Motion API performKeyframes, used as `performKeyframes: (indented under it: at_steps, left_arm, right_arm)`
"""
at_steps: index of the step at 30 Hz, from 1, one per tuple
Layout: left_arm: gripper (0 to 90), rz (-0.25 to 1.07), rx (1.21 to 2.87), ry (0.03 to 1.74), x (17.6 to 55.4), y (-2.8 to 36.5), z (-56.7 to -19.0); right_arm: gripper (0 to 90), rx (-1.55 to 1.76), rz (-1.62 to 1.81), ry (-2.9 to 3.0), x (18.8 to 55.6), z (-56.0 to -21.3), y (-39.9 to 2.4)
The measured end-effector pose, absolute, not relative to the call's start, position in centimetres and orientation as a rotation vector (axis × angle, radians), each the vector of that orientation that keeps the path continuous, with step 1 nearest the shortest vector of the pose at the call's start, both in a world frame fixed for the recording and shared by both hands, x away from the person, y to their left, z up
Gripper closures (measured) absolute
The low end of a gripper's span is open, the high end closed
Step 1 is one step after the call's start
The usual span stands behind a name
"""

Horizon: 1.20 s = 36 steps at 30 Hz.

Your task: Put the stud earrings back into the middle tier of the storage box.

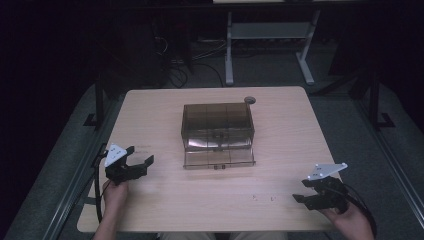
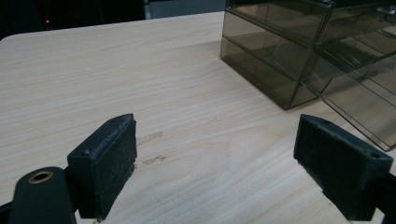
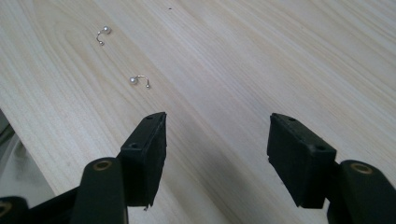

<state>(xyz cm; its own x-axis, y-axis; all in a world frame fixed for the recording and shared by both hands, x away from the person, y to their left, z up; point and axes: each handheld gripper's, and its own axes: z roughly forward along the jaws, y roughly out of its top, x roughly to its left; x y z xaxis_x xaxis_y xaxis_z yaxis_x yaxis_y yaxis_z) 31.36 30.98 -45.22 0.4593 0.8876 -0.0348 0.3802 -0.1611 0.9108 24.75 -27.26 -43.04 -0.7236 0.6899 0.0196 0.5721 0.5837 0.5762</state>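
A: How do the right gripper's fingers stand?

B: Wide apart, with bare counter between them and nothing touching either one.

A: And the things nearest them?

B: Two small pearl earrings. In the right gripper view the nearer earring lies ahead of the left-hand finger and a little to its outer side, apart from it. The farther earring lies beyond that, toward the counter's near edge, which runs down the left of this view.

A: Where is that on the counter overall?

B: In the high view the earrings are faint specks near the near edge, right of its middle, just beside the right gripper at the near right corner.

A: The left gripper?

B: Its fingers also stand spread, empty, over the counter near the left edge.

A: Anything further out?

B: A smoky clear drawer box stands at the counter's middle, its lowest drawer pulled out toward the near edge, well apart from the earrings.
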Motion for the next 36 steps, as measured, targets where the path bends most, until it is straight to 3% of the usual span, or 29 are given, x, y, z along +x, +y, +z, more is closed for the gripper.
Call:
performKeyframes:
  at_steps: [36]
  left_arm:
    - [12.8,0.681,1.722,1.104,31.2,31.5,-45.0]
  right_arm:
    - [40.8,0.847,0.775,2.722,25.3,-40.8,-22.2]
